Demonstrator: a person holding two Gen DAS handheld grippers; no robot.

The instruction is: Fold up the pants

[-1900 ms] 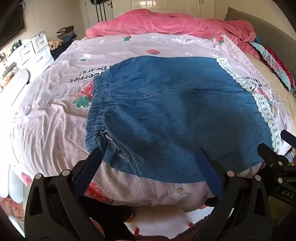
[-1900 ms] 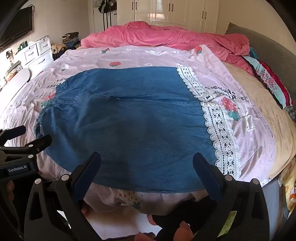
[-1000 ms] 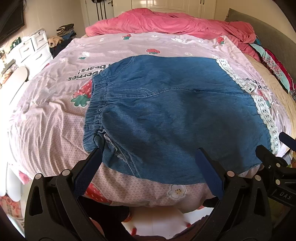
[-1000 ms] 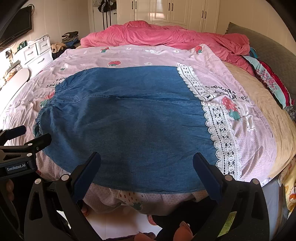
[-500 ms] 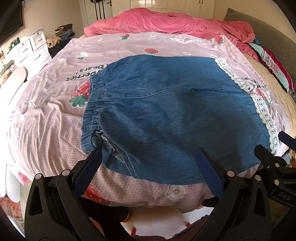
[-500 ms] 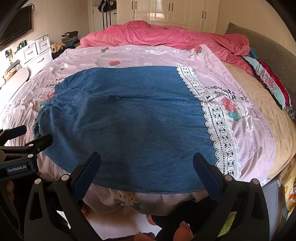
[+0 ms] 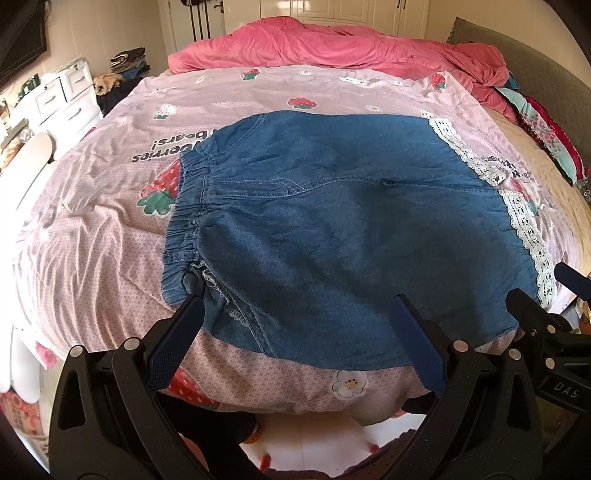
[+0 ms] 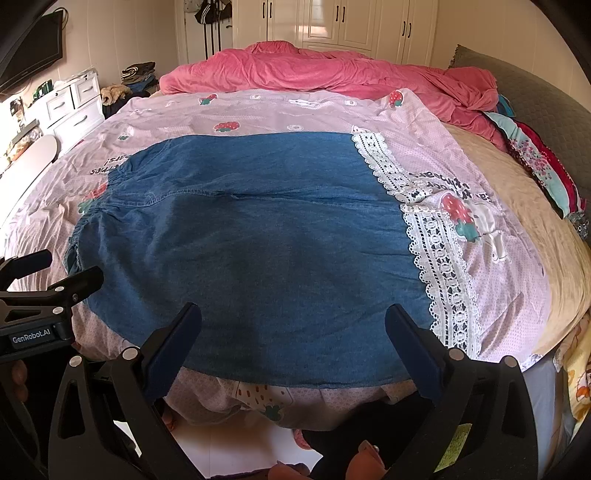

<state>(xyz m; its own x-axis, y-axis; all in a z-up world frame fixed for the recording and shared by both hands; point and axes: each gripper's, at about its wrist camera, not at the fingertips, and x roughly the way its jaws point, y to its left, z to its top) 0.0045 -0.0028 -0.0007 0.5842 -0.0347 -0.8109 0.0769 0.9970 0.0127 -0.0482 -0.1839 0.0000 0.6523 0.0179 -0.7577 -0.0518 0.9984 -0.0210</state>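
Note:
Blue denim pants point(image 7: 354, 236) point(image 8: 258, 240) lie spread flat on a pink strawberry-print sheet point(image 7: 92, 229) point(image 8: 280, 110), elastic waistband point(image 7: 184, 206) to the left, white lace hems point(image 8: 439, 266) to the right. My left gripper point(image 7: 299, 317) hovers open over the pants' near edge by the waistband corner, nothing between its fingers. Over the near edge toward the lace hem my right gripper point(image 8: 293, 325) also stands open and empty. Each gripper shows at the side of the other's view: the right gripper point(image 7: 546, 317) and the left gripper point(image 8: 44, 284).
A pink duvet point(image 8: 332, 74) is bunched at the bed's far end. A grey headboard point(image 8: 535, 96) with colourful cloths runs along the right. White drawers point(image 8: 70, 99) and a white chair point(image 7: 22, 173) stand left of the bed. Wardrobe doors point(image 8: 332, 22) fill the back wall.
The left gripper has drifted slightly forward and left, toward the waistband corner. The right gripper has barely moved. The pants lie as before.

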